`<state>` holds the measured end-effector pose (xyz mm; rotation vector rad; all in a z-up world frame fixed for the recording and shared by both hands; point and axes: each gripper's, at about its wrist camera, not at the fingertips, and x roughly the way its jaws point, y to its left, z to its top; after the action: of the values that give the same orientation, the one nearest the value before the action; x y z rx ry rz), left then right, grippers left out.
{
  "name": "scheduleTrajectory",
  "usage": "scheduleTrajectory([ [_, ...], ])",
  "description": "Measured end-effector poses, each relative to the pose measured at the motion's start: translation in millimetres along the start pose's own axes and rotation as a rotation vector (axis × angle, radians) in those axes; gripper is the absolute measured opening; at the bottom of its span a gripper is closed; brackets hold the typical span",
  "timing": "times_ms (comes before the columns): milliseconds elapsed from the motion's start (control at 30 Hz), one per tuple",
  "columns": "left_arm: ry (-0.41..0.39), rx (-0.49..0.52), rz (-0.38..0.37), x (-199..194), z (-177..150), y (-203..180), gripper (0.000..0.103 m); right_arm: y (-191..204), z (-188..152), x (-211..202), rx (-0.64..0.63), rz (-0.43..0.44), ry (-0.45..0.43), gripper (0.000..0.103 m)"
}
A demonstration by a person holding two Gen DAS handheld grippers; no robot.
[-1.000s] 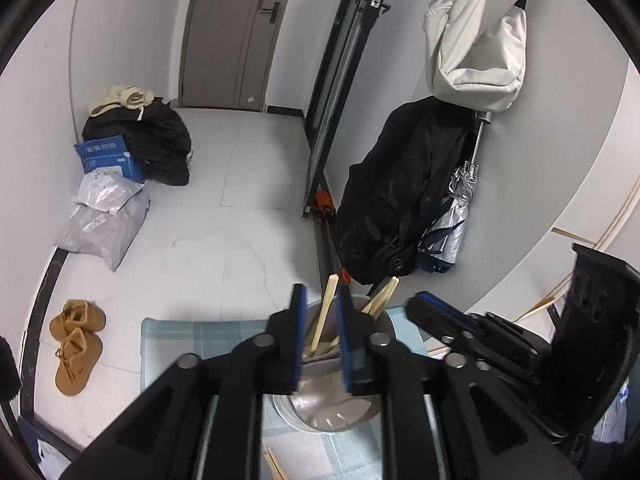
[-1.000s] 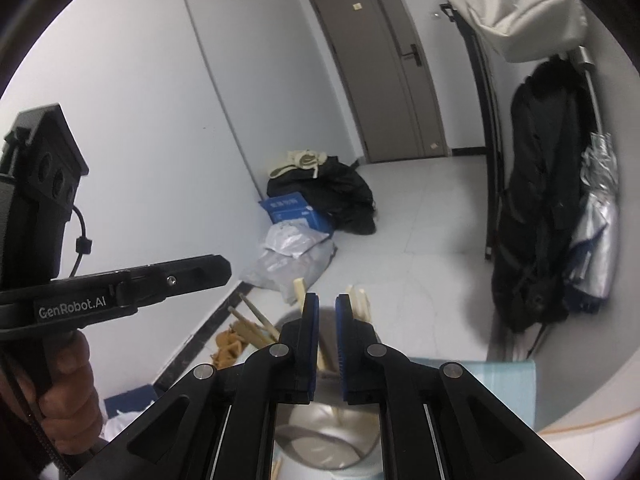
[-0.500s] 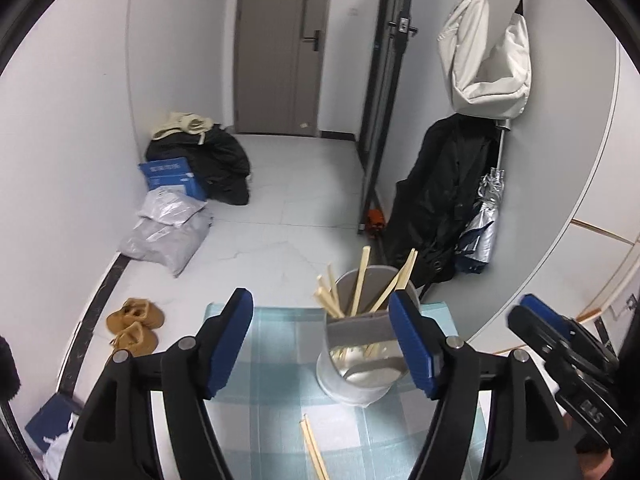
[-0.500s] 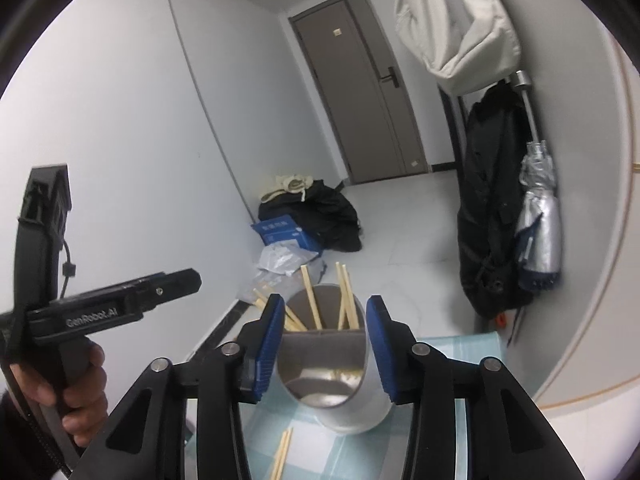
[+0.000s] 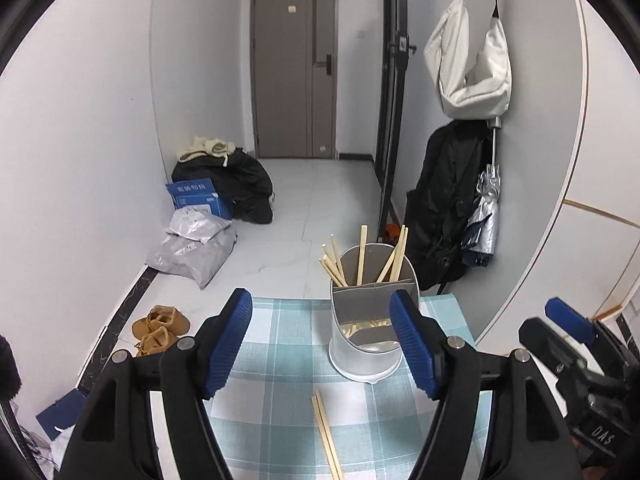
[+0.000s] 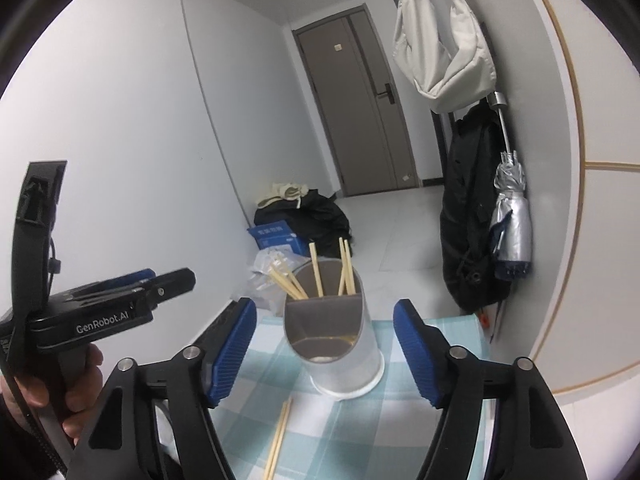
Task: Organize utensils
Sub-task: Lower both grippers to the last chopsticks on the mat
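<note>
- A grey utensil holder (image 5: 370,320) stands upright on the table (image 5: 280,344), on a checked teal cloth, near the table's far edge.
- Several wooden chopsticks (image 5: 362,254) stand tilted in its rear compartment; the front compartment looks empty of upright sticks.
- A loose pair of chopsticks (image 5: 326,436) lies flat on the cloth, just in front of the holder and apart from it.
- The left tongs (image 5: 324,340) are spread wide and hold nothing, above the cloth.
- The right tongs (image 6: 326,350) are likewise released, the holder seen between their blue pads (image 6: 232,348) without touching.
- Beyond lie brown shoes (image 5: 160,326) on the floor and a white bag (image 5: 468,60) hanging on the wall.
</note>
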<state>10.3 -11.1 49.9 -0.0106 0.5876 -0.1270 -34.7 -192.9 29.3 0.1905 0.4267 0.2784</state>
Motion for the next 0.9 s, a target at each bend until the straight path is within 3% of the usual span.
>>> scheduleTrajectory([
  [67,-0.013,-0.015,0.000,-2.8,-4.7,3.0,0.080,2.0,-6.8,-4.3,-0.005,-0.008,-0.011,0.080],
  [233,-0.044,-0.048,-0.006,-6.5,-17.8,10.1,0.086,3.7,-23.0,-4.2,-0.007,-0.017,-0.011,0.084],
  [300,-0.056,-0.058,0.018,-4.6,-24.9,12.9,0.094,4.4,-30.5,-2.7,-0.005,-0.018,0.000,0.085],
  [600,-0.051,-0.068,0.023,8.2,-54.5,22.6,0.094,3.9,-60.2,11.7,0.000,-0.029,0.084,0.086],
  [900,-0.002,-0.126,0.043,39.3,-73.8,42.7,0.094,5.4,-82.5,42.1,0.011,-0.016,0.233,0.087],
])
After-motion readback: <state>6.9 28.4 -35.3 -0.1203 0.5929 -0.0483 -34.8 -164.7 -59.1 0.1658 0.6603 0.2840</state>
